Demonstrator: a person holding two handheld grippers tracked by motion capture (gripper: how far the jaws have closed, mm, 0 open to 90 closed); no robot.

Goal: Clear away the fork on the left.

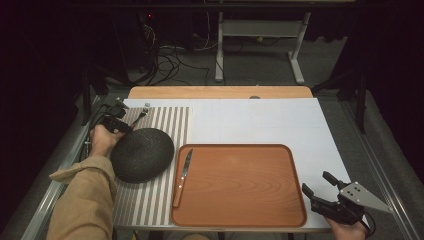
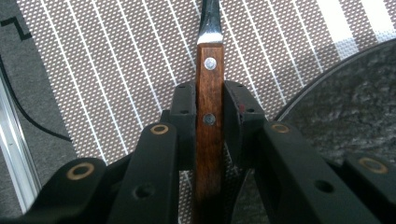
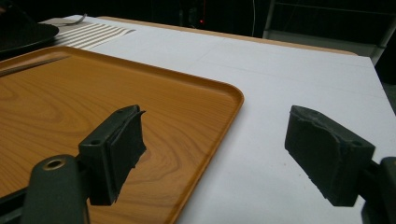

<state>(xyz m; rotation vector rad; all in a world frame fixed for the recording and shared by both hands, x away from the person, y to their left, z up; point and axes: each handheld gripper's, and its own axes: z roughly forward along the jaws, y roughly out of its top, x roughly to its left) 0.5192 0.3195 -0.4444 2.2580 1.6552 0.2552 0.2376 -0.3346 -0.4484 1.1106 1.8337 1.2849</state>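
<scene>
**Left gripper on the riveted wooden handle**

On the white surface (image 1: pixel 250 120) lie a brown wood-grain tray (image 1: pixel 240 185) and a striped woven placemat (image 1: pixel 165 120), with a dark round upturned bowl (image 1: pixel 142 154) on the mat. The wooden-handled piece of cutlery with two rivets (image 2: pixel 208 116) lies on the mat just beside the bowl. Its handle runs straight between the left gripper (image 1: pixel 117 124) jaws, whose pads look pressed on both sides. To lift well, keep the handle centred and raise it level, clear of the bowl. The right gripper (image 3: pixel 215 154) rests beside the tray, jaws apart and empty.
</scene>
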